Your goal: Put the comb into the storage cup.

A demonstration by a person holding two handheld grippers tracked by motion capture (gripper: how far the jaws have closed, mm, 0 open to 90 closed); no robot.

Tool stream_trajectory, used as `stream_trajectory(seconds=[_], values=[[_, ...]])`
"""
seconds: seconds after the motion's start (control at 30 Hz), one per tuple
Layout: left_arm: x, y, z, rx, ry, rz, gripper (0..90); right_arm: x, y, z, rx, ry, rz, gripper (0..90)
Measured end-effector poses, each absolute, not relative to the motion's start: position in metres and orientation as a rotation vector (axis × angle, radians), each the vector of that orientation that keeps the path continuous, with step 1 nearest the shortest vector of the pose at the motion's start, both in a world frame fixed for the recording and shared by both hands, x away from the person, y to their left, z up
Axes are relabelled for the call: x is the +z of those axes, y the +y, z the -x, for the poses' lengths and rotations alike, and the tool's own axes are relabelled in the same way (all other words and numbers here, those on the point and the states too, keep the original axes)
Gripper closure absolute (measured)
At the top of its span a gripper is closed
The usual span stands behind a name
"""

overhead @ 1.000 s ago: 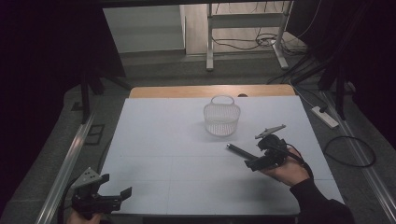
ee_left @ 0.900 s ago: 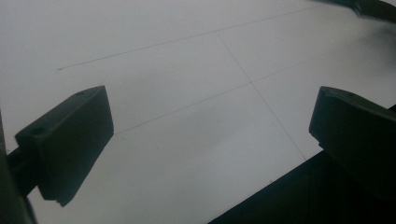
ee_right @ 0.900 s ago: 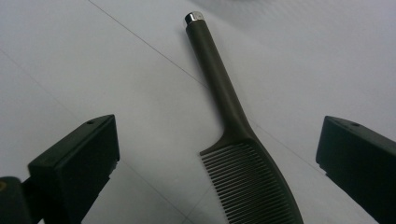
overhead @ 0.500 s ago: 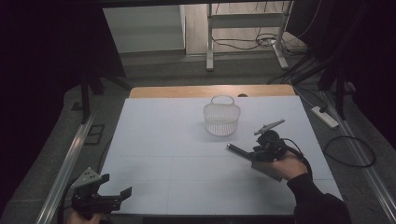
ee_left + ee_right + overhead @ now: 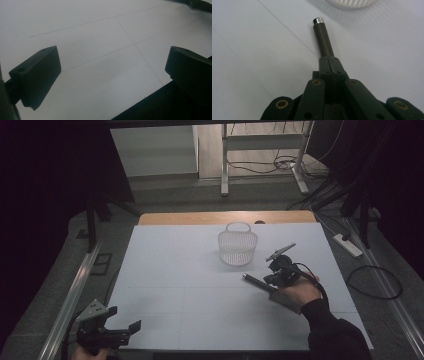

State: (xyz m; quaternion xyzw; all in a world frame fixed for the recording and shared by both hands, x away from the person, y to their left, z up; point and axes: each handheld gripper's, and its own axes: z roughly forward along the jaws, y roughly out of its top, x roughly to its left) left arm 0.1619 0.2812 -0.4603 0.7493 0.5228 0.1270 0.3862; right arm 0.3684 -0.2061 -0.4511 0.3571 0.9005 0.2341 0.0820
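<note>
The right gripper [image 5: 265, 281] has just closed its fingers on a dark rod with a silvery cap [image 5: 322, 37], which juts toward the white basket [image 5: 237, 248] and lies low over the white counter [image 5: 175, 270]. The left gripper [image 5: 120, 332] hovers at the counter's near left corner with its fingers [image 5: 37, 75] spread wide, nothing between them

The dark rod's [image 5: 323, 38] near end hides between the right hand-held gripper's [image 5: 331, 65] jaws.
</note>
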Motion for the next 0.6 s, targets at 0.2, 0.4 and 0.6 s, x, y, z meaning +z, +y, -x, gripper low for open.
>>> stream_trajectory(seconds=[0.2,0.4,0.6], values=[[-0.46,0.281,-0.162,0.323,1.333,-1.908,1.1,-0.454,-0.197,-0.379,0.7,2.689,-1.079,89.5],[-0.46,0.281,-0.162,0.321,1.334,-1.91,1.2,-0.456,-0.19,-0.39,0.72,2.683,-1.082,89.5],[-0.46,0.282,-0.162,0.319,1.333,-1.908,1.3,-0.459,-0.182,-0.398,0.727,2.692,-1.084,89.5]])
